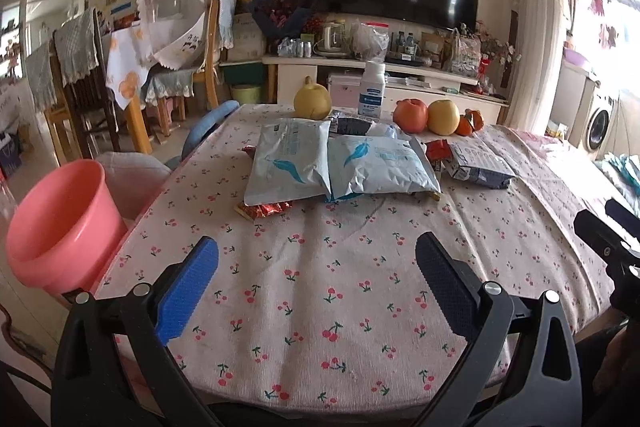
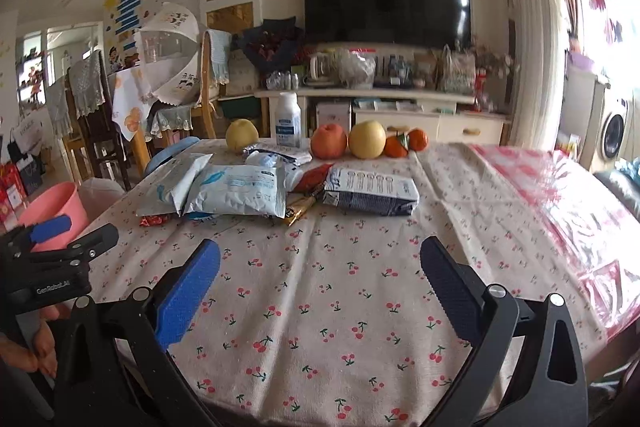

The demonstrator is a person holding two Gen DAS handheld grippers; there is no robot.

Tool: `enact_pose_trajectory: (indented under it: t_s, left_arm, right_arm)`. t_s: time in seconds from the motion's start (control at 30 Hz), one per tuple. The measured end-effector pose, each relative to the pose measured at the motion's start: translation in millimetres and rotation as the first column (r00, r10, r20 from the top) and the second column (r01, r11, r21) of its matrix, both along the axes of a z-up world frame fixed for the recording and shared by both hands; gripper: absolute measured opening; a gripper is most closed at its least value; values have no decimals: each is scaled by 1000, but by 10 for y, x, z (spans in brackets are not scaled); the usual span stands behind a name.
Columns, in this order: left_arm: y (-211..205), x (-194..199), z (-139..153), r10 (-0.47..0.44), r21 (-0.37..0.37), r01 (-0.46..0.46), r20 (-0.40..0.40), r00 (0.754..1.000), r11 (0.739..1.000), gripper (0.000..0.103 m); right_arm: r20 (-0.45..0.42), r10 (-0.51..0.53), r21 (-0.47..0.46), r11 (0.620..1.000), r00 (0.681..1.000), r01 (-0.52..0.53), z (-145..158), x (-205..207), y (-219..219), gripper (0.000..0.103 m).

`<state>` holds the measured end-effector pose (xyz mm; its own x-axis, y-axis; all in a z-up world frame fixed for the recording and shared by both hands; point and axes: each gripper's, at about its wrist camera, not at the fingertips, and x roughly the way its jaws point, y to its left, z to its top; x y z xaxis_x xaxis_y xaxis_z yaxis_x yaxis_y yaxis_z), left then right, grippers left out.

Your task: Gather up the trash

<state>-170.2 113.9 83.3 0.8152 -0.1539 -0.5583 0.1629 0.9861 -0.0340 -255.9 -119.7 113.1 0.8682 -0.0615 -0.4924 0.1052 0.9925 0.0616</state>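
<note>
Wrappers (image 1: 340,163) lie beyond both gaping tools (image 1: 316,291).

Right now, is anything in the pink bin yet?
No, the pink bin looks bare inside in the left wrist view, though its bottom is hidden.

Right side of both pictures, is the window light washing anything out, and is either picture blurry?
Left wrist view: the window blows out to white and bleaches the table's right edge; otherwise sharp. Right wrist view: glare streaks the shiny red table cover, and the TV shelf looks slightly soft.
</note>
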Motion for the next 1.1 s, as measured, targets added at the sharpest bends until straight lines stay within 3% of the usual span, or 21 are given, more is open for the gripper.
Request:
enact_pose_trajectory:
  t_s: [0.27, 0.57, 0.9, 1.1]
  left_arm:
    - [52, 301, -30, 11, -20, -11, -7, 1000, 1000, 99]
    - [97, 671, -116, 3, -54, -6, -49, 999, 999, 99]
    - [84, 1226, -235, -13, -123, -2, -116, 993, 992, 99]
    - [48, 1495, -322, 29, -82, -39, -116, 993, 996, 99]
  right_arm:
    - [-16, -14, 92, 996, 1000, 16, -29, 168, -267, 99]
    - [-104, -40, 313, 947, 994, 71, -234, 540, -797, 99]
    - [-174, -46, 297, 950, 984, 97, -406, 1133, -1078, 99]
    - [-206, -84, 297, 944, 975, 144, -494, 1454, -1370, 98]
